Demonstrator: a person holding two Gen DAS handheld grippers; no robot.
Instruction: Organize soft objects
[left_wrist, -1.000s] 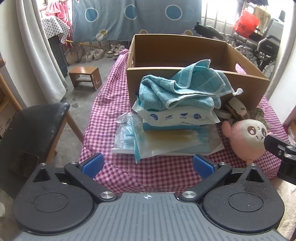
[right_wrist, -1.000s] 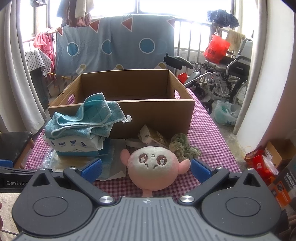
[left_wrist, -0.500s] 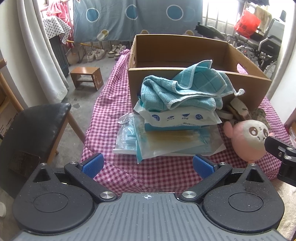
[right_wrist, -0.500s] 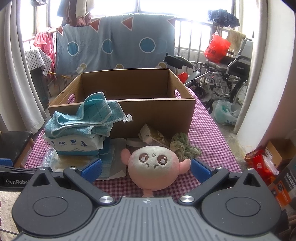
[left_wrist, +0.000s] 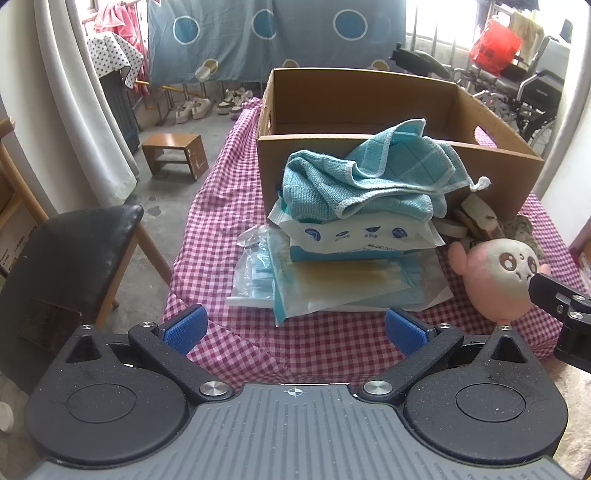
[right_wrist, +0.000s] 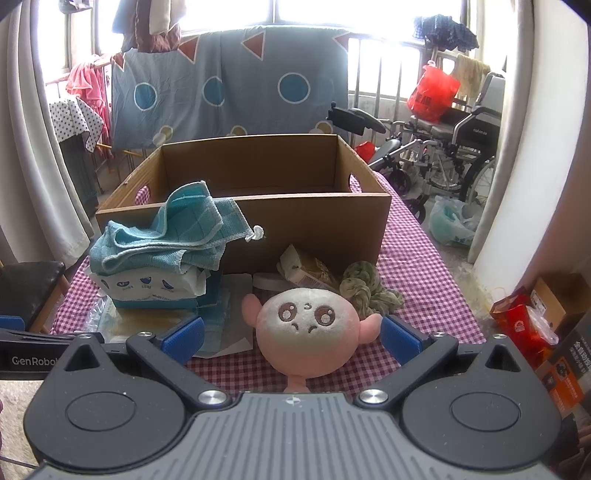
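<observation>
A pink plush toy (right_wrist: 307, 332) with a sad face sits at the near edge of the checked table, between the spread blue pads of my open right gripper (right_wrist: 291, 338). The same pink plush toy (left_wrist: 496, 278) shows at the right in the left wrist view. A crumpled teal towel (left_wrist: 364, 181) tops a stack of wipe packs (left_wrist: 354, 238) and flat plastic packets (left_wrist: 332, 282), in front of an open cardboard box (left_wrist: 399, 110). My left gripper (left_wrist: 295, 328) is open, short of the stack and holding nothing. A green knotted cloth (right_wrist: 364, 290) lies behind the toy.
The table wears a red-and-white checked cloth (left_wrist: 221, 192). A black chair (left_wrist: 66, 254) stands at its left, a small wooden stool (left_wrist: 173, 153) farther back. Wheelchairs (right_wrist: 454, 147) and bags crowd the right side; a red carton (right_wrist: 524, 325) lies on the floor.
Both grippers have edged slightly forward toward the table. The plush toy, towel stack and box have not moved.
</observation>
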